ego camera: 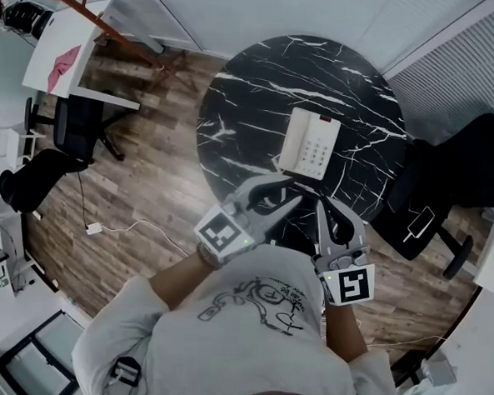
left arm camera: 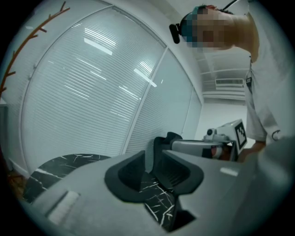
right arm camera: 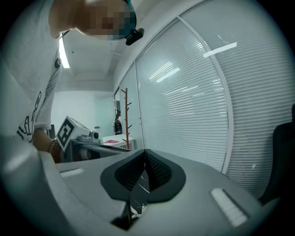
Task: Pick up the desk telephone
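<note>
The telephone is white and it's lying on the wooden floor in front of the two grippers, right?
Not on the floor. The white telephone is lying on the round black marble table, in front of the left gripper and the right gripper. The head view shows it.

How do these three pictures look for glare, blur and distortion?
Head view: fisheye curves the room's edges, but the desk telephone and marble table are sharp and evenly lit. Left gripper view: dark rounded corners, light streaks glare on the blinds, and the left gripper, close up, is soft. Right gripper view: the same dark corners and glare streaks.
</note>
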The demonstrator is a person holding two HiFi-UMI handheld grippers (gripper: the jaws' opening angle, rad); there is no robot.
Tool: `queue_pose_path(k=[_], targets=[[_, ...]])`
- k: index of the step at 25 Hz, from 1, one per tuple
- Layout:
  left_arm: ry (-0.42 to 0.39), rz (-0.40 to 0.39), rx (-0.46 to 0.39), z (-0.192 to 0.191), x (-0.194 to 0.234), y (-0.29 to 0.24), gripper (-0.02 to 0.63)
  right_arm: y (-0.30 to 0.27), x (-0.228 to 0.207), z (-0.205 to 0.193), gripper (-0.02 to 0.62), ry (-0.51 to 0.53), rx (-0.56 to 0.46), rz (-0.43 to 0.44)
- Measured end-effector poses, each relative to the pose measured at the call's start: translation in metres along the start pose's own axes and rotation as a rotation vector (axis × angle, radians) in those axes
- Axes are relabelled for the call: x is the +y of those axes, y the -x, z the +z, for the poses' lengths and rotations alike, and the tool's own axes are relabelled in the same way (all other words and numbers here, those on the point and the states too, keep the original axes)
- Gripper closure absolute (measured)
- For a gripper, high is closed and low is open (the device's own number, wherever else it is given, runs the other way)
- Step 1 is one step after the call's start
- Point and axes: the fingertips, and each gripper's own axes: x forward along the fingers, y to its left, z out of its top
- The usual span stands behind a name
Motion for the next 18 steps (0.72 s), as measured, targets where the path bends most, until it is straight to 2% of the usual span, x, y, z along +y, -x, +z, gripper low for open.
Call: queue_pose_path(k=[8,13,18], targets=[[0.031,0.052,0.077,-0.048,0.039,-0.029,0.413,-0.016,-0.040,-0.044,0.563,-0.049,0.056,0.009],[0.033,0.078,0.130,-0.082,0.069,-0.043,0.368,-0.024,-0.061,-0.080,0.517,-0.035,0.106,0.036],[0.056,0.122,0.186,-0.119,0.103,-0.052,0.328,-0.037,-0.080,-0.119,0.488,-0.064,0.154,0.042]])
